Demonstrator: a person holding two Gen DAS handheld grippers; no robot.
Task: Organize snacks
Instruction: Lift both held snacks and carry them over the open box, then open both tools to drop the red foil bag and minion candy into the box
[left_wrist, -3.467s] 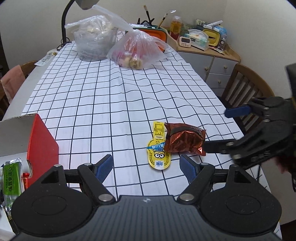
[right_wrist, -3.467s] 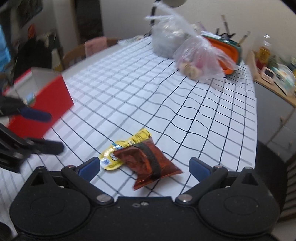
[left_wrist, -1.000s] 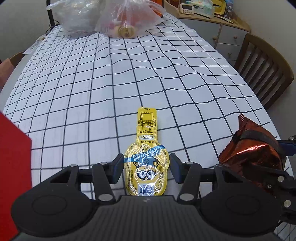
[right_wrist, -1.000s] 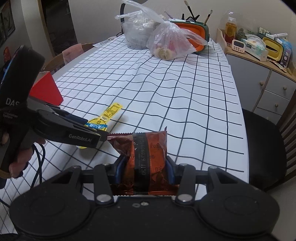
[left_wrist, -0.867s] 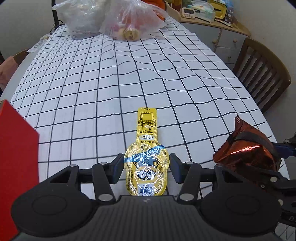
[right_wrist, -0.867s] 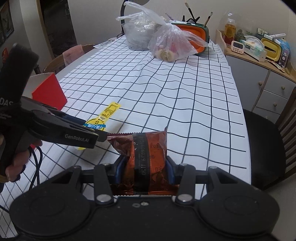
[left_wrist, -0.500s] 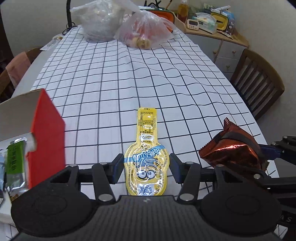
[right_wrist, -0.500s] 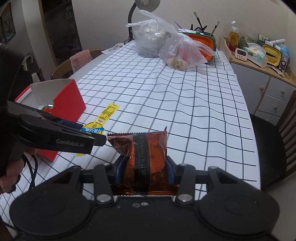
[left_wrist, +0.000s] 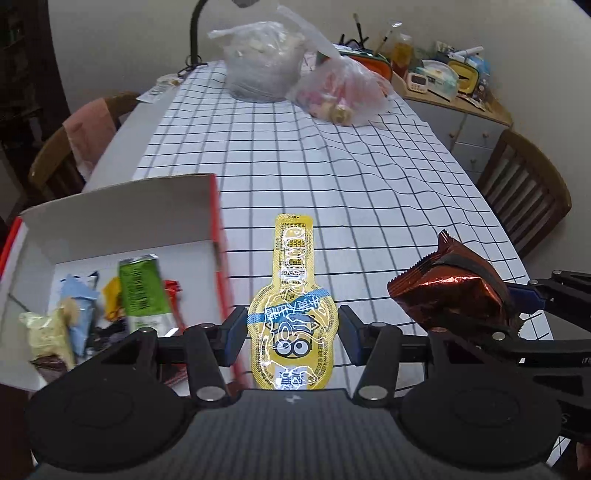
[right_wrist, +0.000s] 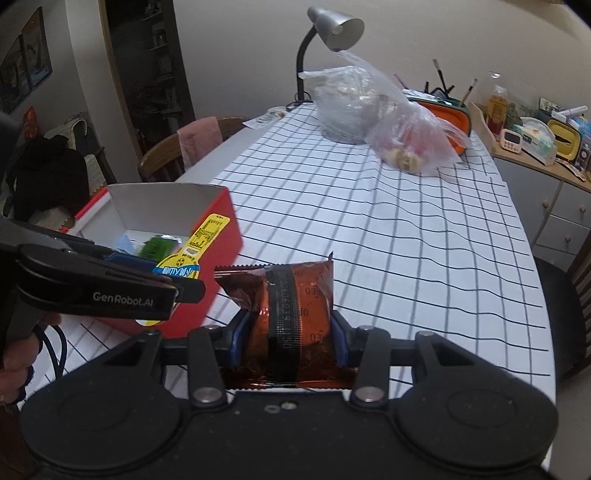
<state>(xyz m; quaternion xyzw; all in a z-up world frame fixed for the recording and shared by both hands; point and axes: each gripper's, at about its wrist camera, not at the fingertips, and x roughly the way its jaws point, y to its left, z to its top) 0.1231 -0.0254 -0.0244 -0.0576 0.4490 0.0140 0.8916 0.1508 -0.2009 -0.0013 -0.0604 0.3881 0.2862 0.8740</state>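
Observation:
My left gripper (left_wrist: 293, 332) is shut on a yellow bottle-shaped cartoon pouch (left_wrist: 293, 295), held in the air just right of the red box (left_wrist: 110, 214). That open box sits at the table's left edge and holds several snack packets, among them a green one (left_wrist: 142, 291). My right gripper (right_wrist: 291, 341) is shut on a shiny brown-orange foil snack bag (right_wrist: 291, 314), lifted off the table. From the right wrist view, the left gripper (right_wrist: 184, 275) hangs over the red box (right_wrist: 221, 240) with the yellow pouch (right_wrist: 201, 240). The foil bag (left_wrist: 454, 288) shows at right in the left wrist view.
The checked tablecloth (left_wrist: 332, 166) stretches back to two clear plastic bags (left_wrist: 266, 70) of food, a desk lamp (right_wrist: 332, 26) and an orange container (right_wrist: 447, 110). Wooden chairs (left_wrist: 528, 188) stand on both sides. A cluttered sideboard (right_wrist: 546, 147) is at the right.
Both grippers have risen and swung left with their snacks. The red box, earlier only an edge at the left, now shows its open inside beside the yellow pouch.

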